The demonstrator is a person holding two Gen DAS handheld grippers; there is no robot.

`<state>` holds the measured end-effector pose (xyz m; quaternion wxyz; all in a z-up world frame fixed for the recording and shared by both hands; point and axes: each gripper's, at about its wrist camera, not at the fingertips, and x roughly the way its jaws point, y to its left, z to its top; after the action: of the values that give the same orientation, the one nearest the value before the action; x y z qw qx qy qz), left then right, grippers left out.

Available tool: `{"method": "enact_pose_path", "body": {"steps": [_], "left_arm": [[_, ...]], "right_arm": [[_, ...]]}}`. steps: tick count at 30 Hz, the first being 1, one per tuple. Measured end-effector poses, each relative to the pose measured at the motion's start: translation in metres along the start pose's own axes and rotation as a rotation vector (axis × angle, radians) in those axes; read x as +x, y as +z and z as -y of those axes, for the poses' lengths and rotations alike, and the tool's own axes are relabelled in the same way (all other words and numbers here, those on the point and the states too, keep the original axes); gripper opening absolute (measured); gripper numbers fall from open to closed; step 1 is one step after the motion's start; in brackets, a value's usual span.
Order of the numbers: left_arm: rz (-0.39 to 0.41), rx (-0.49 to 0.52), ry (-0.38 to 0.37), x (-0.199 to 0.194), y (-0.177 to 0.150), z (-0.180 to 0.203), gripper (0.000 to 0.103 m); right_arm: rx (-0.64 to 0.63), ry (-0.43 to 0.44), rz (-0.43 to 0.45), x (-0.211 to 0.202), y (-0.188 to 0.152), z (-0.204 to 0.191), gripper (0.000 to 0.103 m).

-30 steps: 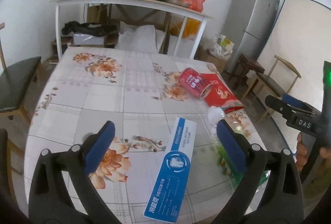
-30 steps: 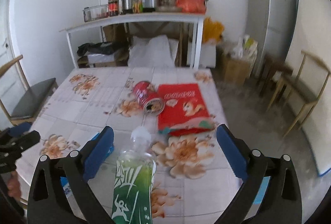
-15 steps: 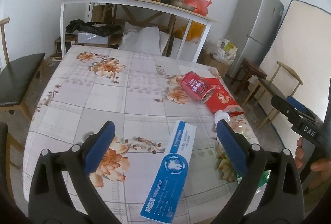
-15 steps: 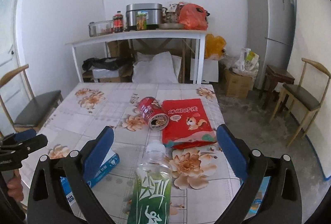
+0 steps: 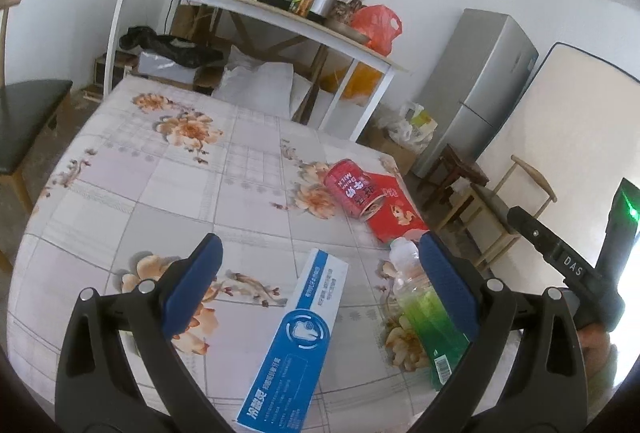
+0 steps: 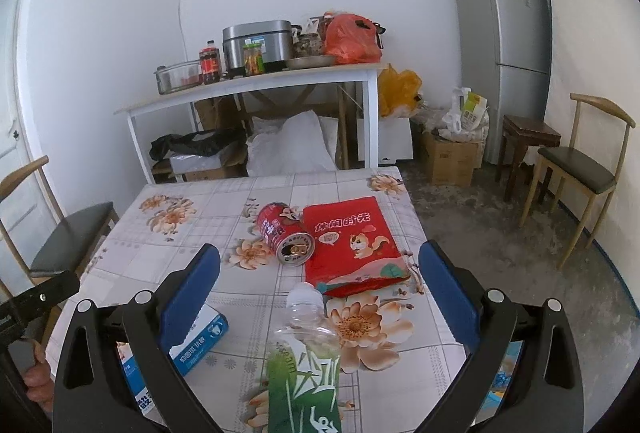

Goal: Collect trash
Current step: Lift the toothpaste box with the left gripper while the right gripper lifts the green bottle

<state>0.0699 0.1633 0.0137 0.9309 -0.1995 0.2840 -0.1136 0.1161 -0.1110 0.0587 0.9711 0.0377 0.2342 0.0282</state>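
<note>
On the flowered table [image 5: 132,193], four bits of trash lie before me, and both of my tools hang above them with nothing held: my left gripper [image 5: 316,293] has its jaws spread wide, and my right gripper [image 6: 318,297] is just as wide open. Furthest left lies the toothpaste box [image 5: 298,325], blue and white, flat on the cloth between my left fingers, its long side running away from me. I judge it light, hollow card that will dent if I pinch hard, so I would take it across its narrow width near the middle. Next comes the plastic bottle [image 6: 306,361], on its side between my right fingers, cap end pointing away, with a green label round its body. It looks empty and clear, so I expect it to be light, slick and ready to roll or buckle; the labelled belly seems the safest place to close on. Beyond it lies the red can [image 6: 286,233], also on its side with its open top facing me, touching the left edge of the red snack packet [image 6: 352,245]. The can should be stiff but smooth and prone to rolling; I would grip across its round middle. The packet lies flat and limp, probably crinkly foil, best pinched at a raised edge.
</note>
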Motion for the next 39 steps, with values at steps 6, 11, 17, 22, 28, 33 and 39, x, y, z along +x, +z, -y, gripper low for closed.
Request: {"method": "enact_pose_path", "body": {"steps": [6,11,17,22,28,33,39], "left_arm": [[-0.030,-0.043,-0.019,0.005,-0.002,-0.005,0.095],[-0.033,0.000,-0.012,0.005,-0.006,0.003,0.095],[-0.051,0.036,-0.046,0.008,-0.008,0.007,0.095],[-0.037,0.076,-0.006,0.005,-0.007,0.005,0.095],[-0.071,0.117,0.094,0.010,-0.011,-0.009,0.095],[-0.163,0.158,0.102,0.029,-0.017,-0.014,0.095],[-0.301,0.289,0.088,0.062,-0.034,0.006,0.095]], "right_arm": [[0.042,0.007,-0.010,0.003,0.001,0.004,0.097],[0.077,0.008,-0.025,0.007,0.001,0.008,0.097],[0.120,0.021,-0.056,0.011,-0.002,0.014,0.097],[0.144,0.040,-0.082,0.015,-0.002,0.016,0.097],[0.148,0.075,-0.179,0.023,-0.010,0.015,0.097],[0.162,0.108,-0.327,0.045,-0.026,0.014,0.096],[0.155,0.135,-0.483,0.074,-0.046,0.009,0.086]]}}
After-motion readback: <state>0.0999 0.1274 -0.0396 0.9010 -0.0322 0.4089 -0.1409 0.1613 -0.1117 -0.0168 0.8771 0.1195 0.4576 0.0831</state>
